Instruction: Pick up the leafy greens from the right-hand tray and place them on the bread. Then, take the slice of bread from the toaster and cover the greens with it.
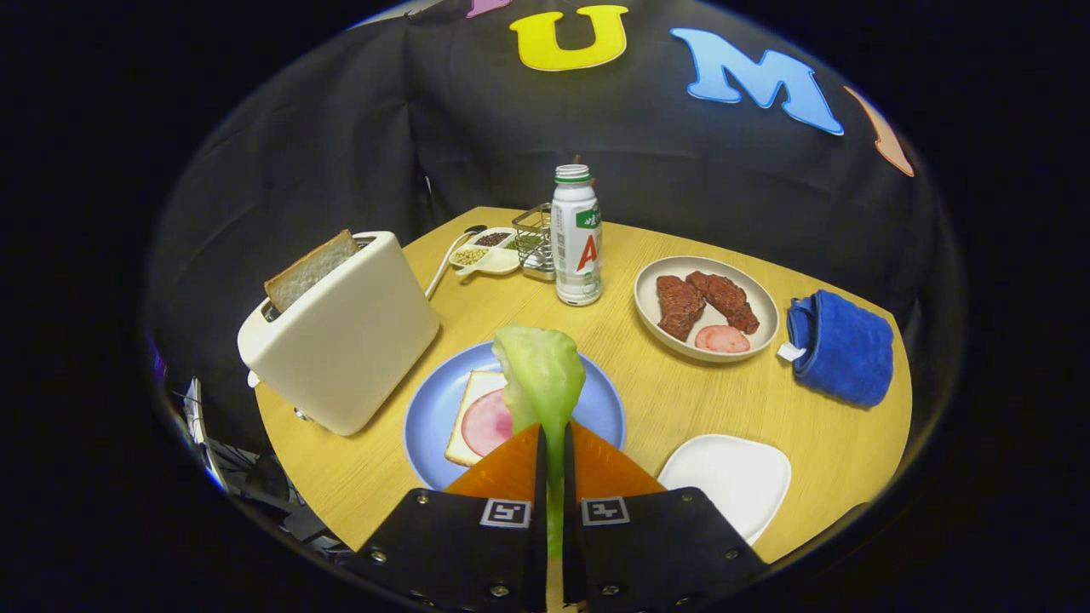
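Now pinching the lettuce leaf [540, 375] between both fingers of the gripper [553, 430], nearly pressed together, leaf sticking up past the tips. Hanging over the blue plate [426, 417], just above the bread slice [470, 409] topped with a pink round of ham [485, 421]. Left of the plate, a cream toaster [349, 336] with a slice of toast [308, 269] poking out of its slot. Right of the plate, close by, an empty white tray [728, 477]. Beyond the plate, a white bottle [576, 243]; farther right of the plate, a beige dish [754, 328] of meat and a blue cloth [843, 345].
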